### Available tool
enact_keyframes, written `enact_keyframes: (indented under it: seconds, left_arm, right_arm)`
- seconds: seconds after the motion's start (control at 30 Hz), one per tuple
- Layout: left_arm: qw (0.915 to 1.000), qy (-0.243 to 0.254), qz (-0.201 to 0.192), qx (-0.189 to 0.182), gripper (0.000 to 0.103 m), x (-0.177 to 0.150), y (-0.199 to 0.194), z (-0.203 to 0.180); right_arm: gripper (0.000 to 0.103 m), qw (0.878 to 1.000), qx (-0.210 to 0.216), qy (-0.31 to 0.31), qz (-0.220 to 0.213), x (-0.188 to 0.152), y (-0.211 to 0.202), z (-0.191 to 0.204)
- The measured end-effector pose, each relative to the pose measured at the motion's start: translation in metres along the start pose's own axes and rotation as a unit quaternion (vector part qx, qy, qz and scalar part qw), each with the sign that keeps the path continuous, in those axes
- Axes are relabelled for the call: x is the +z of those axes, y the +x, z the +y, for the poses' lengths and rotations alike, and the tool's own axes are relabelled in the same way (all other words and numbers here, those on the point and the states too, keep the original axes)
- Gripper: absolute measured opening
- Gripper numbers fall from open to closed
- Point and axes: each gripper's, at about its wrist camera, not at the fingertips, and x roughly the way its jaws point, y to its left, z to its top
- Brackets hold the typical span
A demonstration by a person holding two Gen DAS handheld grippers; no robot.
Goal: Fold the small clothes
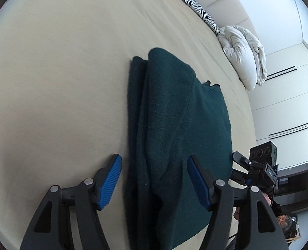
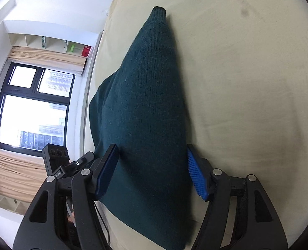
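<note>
One marking can be partly read — small white letters, seemingly "DAS", on the black camera block [image 1: 268,169] of the other hand's device, seen from the left wrist. The same block [image 2: 59,175] in the right wrist view bears white print too small to read.

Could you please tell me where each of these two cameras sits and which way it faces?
Left wrist: on the left gripper, looking down its open fingers over the green sweater on the bed toward pillows; the right gripper shows beside it.
Right wrist: on the right gripper, also open, facing along the sweater with a window to one side; the left gripper shows there.
Shared: sweater, bed, each other's gripper.
</note>
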Motion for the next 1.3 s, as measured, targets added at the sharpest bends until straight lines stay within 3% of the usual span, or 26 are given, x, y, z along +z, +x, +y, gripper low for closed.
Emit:
enact_keyframes:
  seconds: [0.13, 0.3, 0.33, 0.37, 0.4, 0.57, 0.8, 1.0, 1.2, 1.3]
  left_arm:
    - [0.9996, -0.018, 0.010, -0.020, 0.067, 0.003, 0.005, 0.000]
    - [0.9988, -0.034, 0.017, -0.030, 0.067, 0.008, 0.012, 0.005]
    - [0.9984, -0.040, 0.017, -0.035, 0.062, 0.010, 0.014, 0.004]
    - [0.9984, -0.043, 0.017, -0.033, 0.044, 0.011, 0.015, 0.005]
    - [0.9984, -0.046, 0.019, -0.026, 0.038, 0.014, 0.020, 0.003]
    - [0.9995, -0.030, 0.010, -0.011, 0.027, 0.007, 0.014, -0.010]
    - [0.9997, 0.019, 0.001, -0.012, 0.026, -0.019, -0.016, -0.057]
    - [0.9971, 0.075, 0.000, -0.010, 0.026, -0.071, -0.037, -0.094]
    - [0.9952, 0.093, 0.030, -0.003, 0.026, -0.120, -0.012, -0.093]
    - [0.9941, 0.089, 0.047, 0.040, 0.030, -0.128, 0.022, -0.078]
  right_arm:
    - [0.071, 1.000, 0.015, 0.009, 0.007, 0.002, 0.003, 0.002]
    - [0.067, 1.000, 0.000, -0.009, 0.022, 0.002, 0.016, 0.011]
    - [0.065, 1.000, -0.009, -0.010, 0.023, 0.002, 0.019, 0.012]
    - [0.061, 1.000, -0.014, -0.010, 0.022, 0.004, 0.021, 0.015]
    - [0.054, 0.999, -0.020, -0.013, 0.023, 0.004, 0.023, 0.017]
    - [0.042, 0.998, -0.049, -0.036, 0.011, -0.003, 0.016, 0.029]
    - [0.038, 0.996, -0.045, -0.071, -0.011, -0.036, -0.033, 0.058]
    - [0.038, 0.996, -0.031, -0.086, -0.021, -0.083, -0.087, 0.059]
    - [0.039, 0.997, -0.018, -0.067, -0.026, -0.138, -0.120, 0.017]
    - [0.041, 0.998, -0.036, -0.042, -0.011, -0.154, -0.108, -0.021]
